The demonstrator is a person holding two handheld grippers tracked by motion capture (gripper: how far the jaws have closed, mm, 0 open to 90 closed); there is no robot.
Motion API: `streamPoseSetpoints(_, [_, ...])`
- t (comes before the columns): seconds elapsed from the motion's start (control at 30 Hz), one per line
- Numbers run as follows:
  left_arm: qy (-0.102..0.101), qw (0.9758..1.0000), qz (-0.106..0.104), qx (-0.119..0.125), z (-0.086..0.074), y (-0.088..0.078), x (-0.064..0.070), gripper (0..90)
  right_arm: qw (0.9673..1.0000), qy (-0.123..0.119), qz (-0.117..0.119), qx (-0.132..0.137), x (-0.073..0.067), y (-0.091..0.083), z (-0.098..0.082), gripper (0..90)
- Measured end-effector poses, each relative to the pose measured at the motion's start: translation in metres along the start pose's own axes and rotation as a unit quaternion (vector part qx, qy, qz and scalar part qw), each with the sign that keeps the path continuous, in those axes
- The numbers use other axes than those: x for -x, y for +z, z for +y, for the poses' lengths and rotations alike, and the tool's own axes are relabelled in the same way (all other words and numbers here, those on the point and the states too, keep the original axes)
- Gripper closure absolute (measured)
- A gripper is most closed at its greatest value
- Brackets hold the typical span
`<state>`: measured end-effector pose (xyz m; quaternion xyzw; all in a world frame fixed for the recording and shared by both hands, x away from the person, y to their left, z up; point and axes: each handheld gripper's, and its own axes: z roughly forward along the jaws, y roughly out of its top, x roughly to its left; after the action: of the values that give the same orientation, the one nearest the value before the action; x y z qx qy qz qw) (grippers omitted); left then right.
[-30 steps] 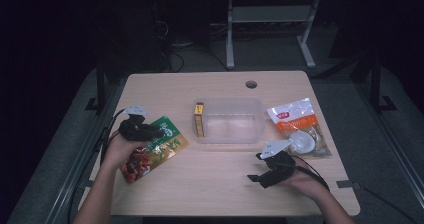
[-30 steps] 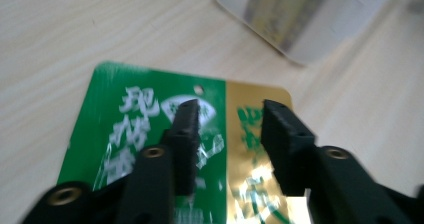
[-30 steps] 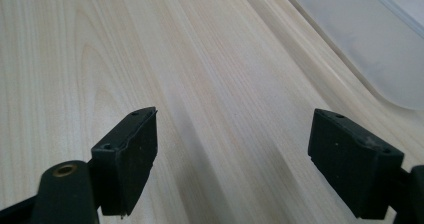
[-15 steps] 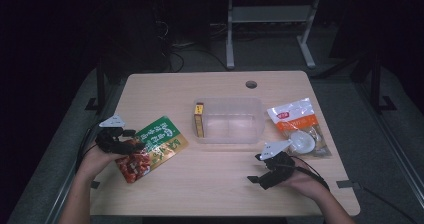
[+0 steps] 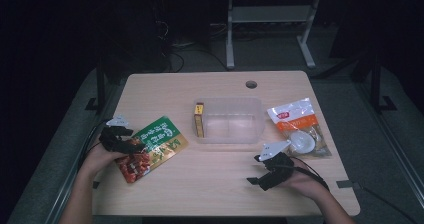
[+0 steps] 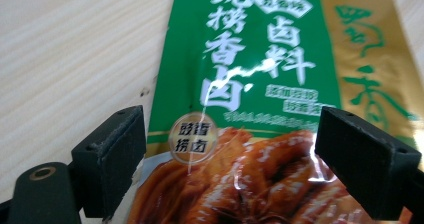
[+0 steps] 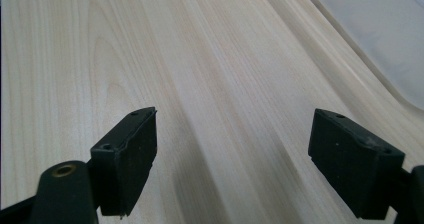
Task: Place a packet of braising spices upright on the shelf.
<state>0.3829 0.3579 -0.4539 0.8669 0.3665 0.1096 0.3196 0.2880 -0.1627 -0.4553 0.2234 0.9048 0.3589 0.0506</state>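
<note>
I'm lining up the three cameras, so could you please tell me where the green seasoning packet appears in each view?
High view: the green seasoning packet lies left of centre on the table, by the left gripper.
Left gripper view: it lies ahead of the open jaws.
Right gripper view: not in it.
Shared landmark: the pale wooden table.

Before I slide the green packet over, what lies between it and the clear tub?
Bare wood, in the high view: green packet, clear tub, nothing between.
</note>
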Motion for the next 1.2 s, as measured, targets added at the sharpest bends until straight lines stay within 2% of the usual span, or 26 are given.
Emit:
streamPoseSetpoints(0.13, [-0.020, 0.9998, -0.004, -0.002, -0.003, 0.005, -0.004, 10.6, 1.0000, 0.002, 0.003, 0.001, -0.001, -0.001, 0.000, 19.1])
streamPoseSetpoints(0.33, [-0.031, 0.9994, -0.014, -0.004, -0.005, 0.006, -0.006, 10.6, 1.0000, 0.002, 0.005, 0.000, -0.001, -0.001, -0.001, 19.1])
streamPoseSetpoints(0.4, [-0.032, 0.9994, -0.014, 0.005, -0.007, 0.006, -0.005, 10.6, 1.0000, 0.000, 0.004, -0.001, -0.001, -0.001, -0.001, 19.1])
streamPoseSetpoints(0.43, [-0.027, 0.9995, -0.014, 0.002, -0.008, 0.005, -0.005, 10.6, 1.0000, -0.007, 0.002, -0.002, 0.000, -0.001, -0.001, 19.1])
streamPoseSetpoints(0.47, [-0.028, 0.9995, -0.012, 0.003, -0.008, 0.005, -0.004, 10.6, 1.0000, 0.002, 0.006, -0.001, -0.002, -0.001, -0.001, 19.1])
streamPoseSetpoints(0.57, [-0.022, 0.9997, -0.011, 0.003, -0.009, 0.005, -0.003, 10.6, 1.0000, -0.007, 0.003, -0.003, -0.001, -0.001, -0.001, 19.1])
streamPoseSetpoints(0.87, [-0.020, 0.9998, -0.003, -0.001, -0.009, 0.004, 0.002, 14.5, 0.9999, -0.010, 0.005, -0.006, -0.001, 0.000, -0.001, 19.1])
streamPoseSetpoints(0.93, [-0.015, 0.9999, -0.008, -0.004, -0.009, 0.001, 0.001, 20.1, 0.9999, -0.009, 0.006, -0.005, -0.002, 0.000, 0.000, 19.1])
streamPoseSetpoints(0.97, [-0.014, 0.9998, -0.012, 0.000, -0.009, 0.001, 0.002, 27.5, 0.9999, -0.009, 0.005, -0.005, -0.002, 0.000, 0.000, 19.1])
streamPoseSetpoints(1.07, [0.001, 0.9999, -0.013, -0.008, -0.007, -0.001, 0.008, 39.0, 0.9999, -0.014, 0.003, -0.006, -0.002, 0.000, 0.000, 19.1])
streamPoseSetpoints(1.2, [0.010, 0.9997, -0.008, -0.021, -0.004, -0.001, 0.011, 51.5, 0.9999, -0.014, 0.004, -0.005, -0.001, 0.000, 0.000, 19.1])
